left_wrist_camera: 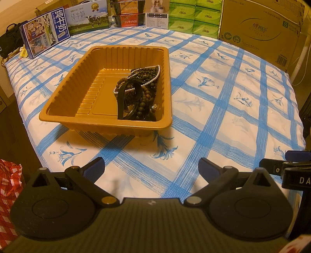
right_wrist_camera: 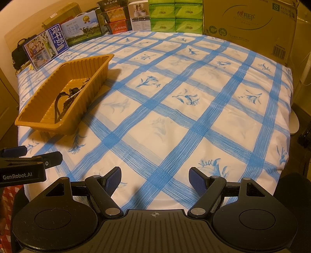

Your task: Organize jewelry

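The jewelry pile (left_wrist_camera: 139,91) sat heaped at the right end of the gold tray (left_wrist_camera: 58,114), dead ahead of my left fingers (left_wrist_camera: 151,167). My right fingers (right_wrist_camera: 155,179) sat further off. Both pairs were spread wide and holding nothing.

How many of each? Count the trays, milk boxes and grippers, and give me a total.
Tray: 1
Milk boxes: 2, the blue milk box and the cow milk box
Grippers: 2, the left gripper and the right gripper
Total: 5
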The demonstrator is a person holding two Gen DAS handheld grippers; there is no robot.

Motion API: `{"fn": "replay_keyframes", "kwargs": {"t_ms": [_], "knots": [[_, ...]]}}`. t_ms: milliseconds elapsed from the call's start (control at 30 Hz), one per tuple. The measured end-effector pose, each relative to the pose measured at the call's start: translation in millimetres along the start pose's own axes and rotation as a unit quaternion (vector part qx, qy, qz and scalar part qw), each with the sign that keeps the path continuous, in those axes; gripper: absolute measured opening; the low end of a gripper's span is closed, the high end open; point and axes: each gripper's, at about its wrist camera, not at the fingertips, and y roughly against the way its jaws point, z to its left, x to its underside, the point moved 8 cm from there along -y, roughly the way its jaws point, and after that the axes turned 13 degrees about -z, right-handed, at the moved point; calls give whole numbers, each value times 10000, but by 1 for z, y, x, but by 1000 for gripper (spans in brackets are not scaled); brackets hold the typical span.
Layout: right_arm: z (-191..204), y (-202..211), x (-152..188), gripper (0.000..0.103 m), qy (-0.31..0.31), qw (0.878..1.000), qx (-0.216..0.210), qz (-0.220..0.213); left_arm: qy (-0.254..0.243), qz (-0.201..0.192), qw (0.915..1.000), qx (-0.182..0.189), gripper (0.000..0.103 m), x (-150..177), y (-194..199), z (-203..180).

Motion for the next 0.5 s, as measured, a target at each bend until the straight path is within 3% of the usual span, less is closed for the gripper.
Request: {"fn": "replay_keyframes", "kwargs": {"t_ms": [500], "knots": [[1,0,0,76,-1,10000,0,0,2,-12,10000,-8,102,-2,1,0]]}}
